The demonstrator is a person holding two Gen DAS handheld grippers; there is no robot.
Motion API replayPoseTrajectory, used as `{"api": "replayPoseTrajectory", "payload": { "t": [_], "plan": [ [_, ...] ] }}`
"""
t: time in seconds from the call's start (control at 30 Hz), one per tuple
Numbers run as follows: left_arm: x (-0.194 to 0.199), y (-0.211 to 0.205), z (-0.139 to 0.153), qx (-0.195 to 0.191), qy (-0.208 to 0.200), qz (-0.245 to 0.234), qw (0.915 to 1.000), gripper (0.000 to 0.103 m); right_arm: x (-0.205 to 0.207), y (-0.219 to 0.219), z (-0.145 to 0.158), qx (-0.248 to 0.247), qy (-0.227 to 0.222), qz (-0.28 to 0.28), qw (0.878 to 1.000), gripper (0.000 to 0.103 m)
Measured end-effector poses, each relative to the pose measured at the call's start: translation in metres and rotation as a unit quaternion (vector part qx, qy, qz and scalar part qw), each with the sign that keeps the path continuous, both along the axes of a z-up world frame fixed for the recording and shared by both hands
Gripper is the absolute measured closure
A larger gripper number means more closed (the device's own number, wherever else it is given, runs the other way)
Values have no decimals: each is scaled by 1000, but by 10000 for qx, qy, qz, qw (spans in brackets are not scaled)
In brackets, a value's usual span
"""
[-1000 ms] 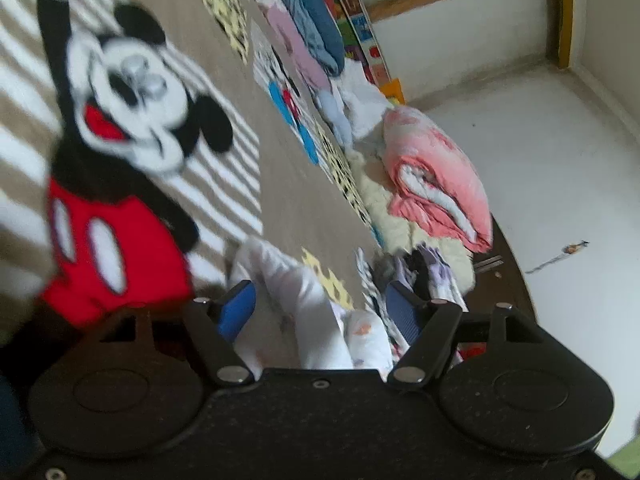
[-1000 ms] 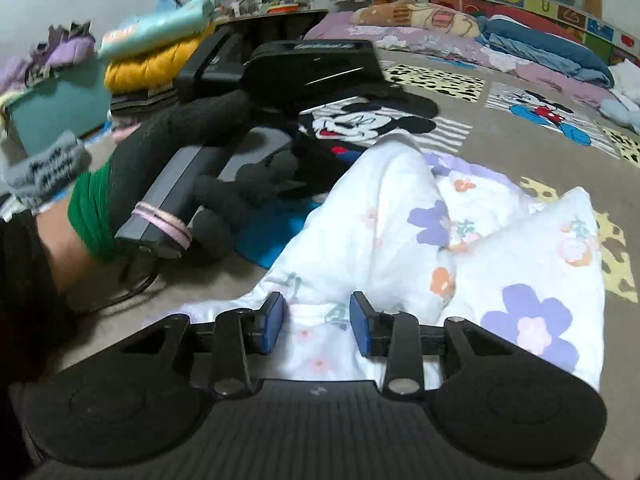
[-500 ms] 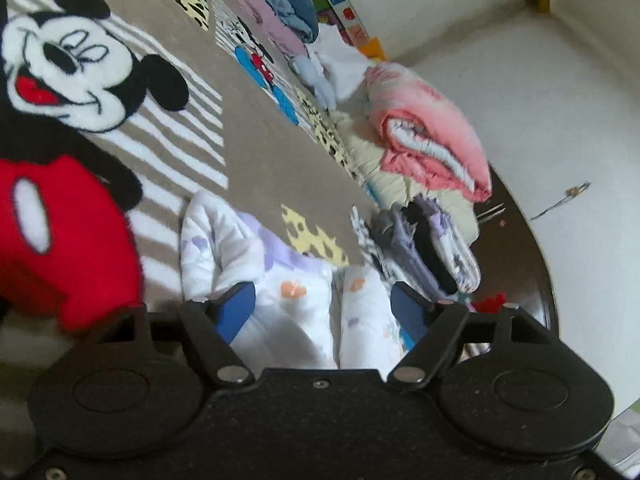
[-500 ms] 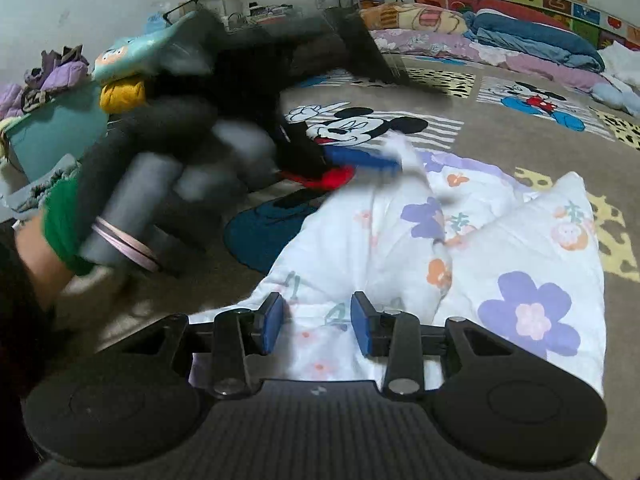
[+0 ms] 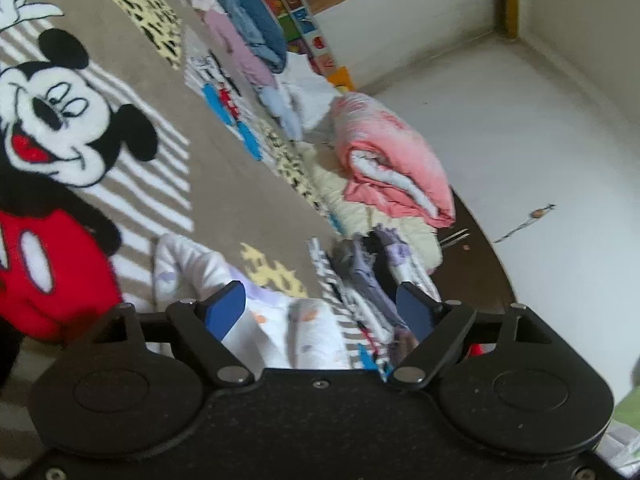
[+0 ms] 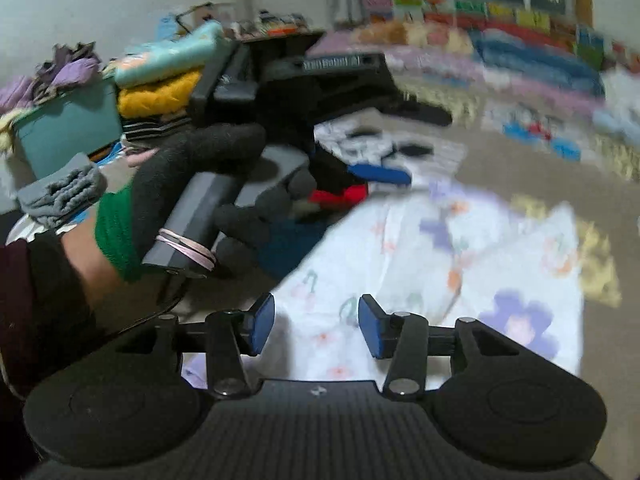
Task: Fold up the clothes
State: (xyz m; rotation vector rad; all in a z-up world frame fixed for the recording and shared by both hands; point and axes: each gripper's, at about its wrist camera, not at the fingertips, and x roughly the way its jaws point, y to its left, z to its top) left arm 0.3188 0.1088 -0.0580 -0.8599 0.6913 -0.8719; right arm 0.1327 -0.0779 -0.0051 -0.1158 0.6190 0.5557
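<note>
1. On the far left of my right-wrist view, a gloved hand (image 6: 192, 184) holds the left gripper (image 5: 320, 312); its jaws are opening, already wide, with cloth below them but nothing pinched.
2. Across the middle, the white floral-print cotton garment (image 6: 440, 264) lies crumpled on the brown cartoon-mouse blanket (image 5: 224, 168), partly folded over itself.
3. Just beneath it in that view, my right gripper (image 6: 316, 328) has its jaws opening too, at a middling gap; the blue pads (image 6: 262, 324) stand clear above the near hem.
4. I judge the fabric light, limp and thin: it will sag and slide, not hold a crease by itself.
5. I would pinch it at two corners of one edge, through both layers.
6. To the right, a rolled pink quilt (image 5: 392, 168) sits well apart.
</note>
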Motion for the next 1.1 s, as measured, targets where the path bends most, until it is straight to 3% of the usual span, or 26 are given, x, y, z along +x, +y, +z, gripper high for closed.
{"api": "replayPoseTrajectory", "payload": {
  "t": [0.13, 0.2, 0.27, 0.33, 0.43, 0.57, 0.7, 0.9, 1.1],
  "plan": [
    [5, -5, -9, 164, 234, -78, 9996, 17, 13, 1, 8, -249, -408, -152, 9987, 43],
    [8, -8, -18, 246, 360, -73, 9990, 18, 33, -6, -8, -172, -129, -333, 9992, 42],
    [11, -10, -25, 272, 437, -69, 9986, 18, 54, -18, -34, 234, 448, -452, 9977, 42],
    [10, -7, -20, 223, 388, -63, 9990, 18, 57, -21, -41, 358, 525, -477, 9968, 42],
    [5, -1, -10, 131, 263, -37, 9996, 18, 51, -14, -34, 18, 397, -388, 9985, 42],
    [0, 12, 10, 225, -64, 121, 9997, 18, 43, -28, -14, 420, 358, -377, 9978, 43],
    [-3, 18, 15, 828, -257, 367, 9956, 18, 31, -63, 4, 718, 46, -659, 9952, 43],
    [7, 11, -8, 1419, -73, 432, 9889, 25, 53, -130, 2, 1000, -83, -1421, 9848, 45],
    [19, 8, -23, 1530, 117, 409, 9873, 26, 119, -181, -36, 1706, 620, -1790, 9670, 44]
  ]
}}
